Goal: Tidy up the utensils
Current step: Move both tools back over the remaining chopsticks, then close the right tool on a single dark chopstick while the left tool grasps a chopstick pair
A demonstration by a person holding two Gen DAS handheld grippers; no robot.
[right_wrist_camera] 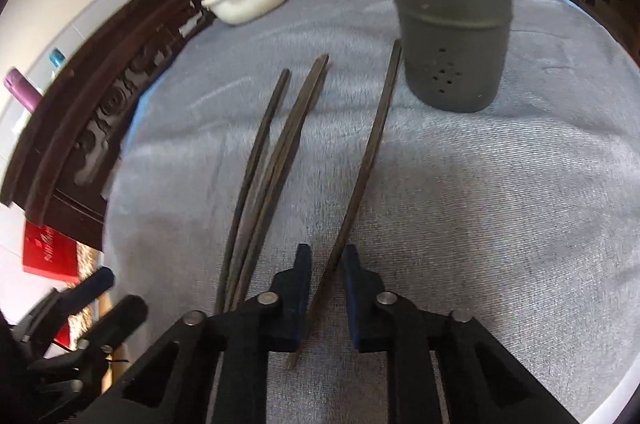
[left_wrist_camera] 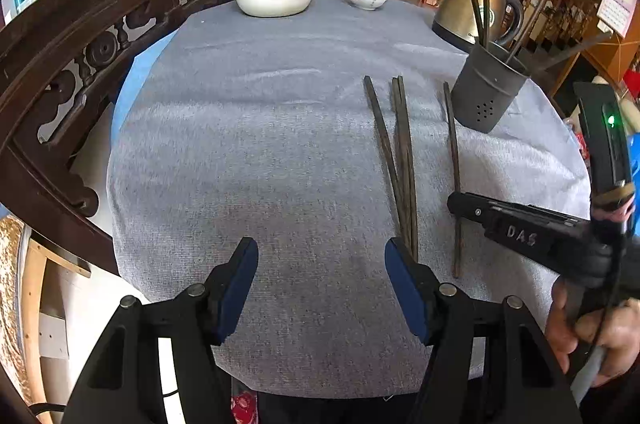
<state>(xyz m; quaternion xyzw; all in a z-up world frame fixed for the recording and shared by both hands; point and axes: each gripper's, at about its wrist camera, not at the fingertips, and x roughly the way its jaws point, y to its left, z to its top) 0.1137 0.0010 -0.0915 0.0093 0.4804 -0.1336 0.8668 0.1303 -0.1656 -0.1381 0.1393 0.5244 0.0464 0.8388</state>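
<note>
The right claw (right_wrist_camera: 326, 260) is nearly closed around a lone chopstick (right_wrist_camera: 370, 152) lying on the table (right_wrist_camera: 500, 204) beside the grey holder (right_wrist_camera: 452, 36); pad contact is hard to judge. The left claw (left_wrist_camera: 322, 256) gapes empty. Motion blur softens the holder's contents

Both grippers are black with blue-padded fingers (left_wrist_camera: 404, 288) and silver pivot screws; one side reads "DAS".
</note>
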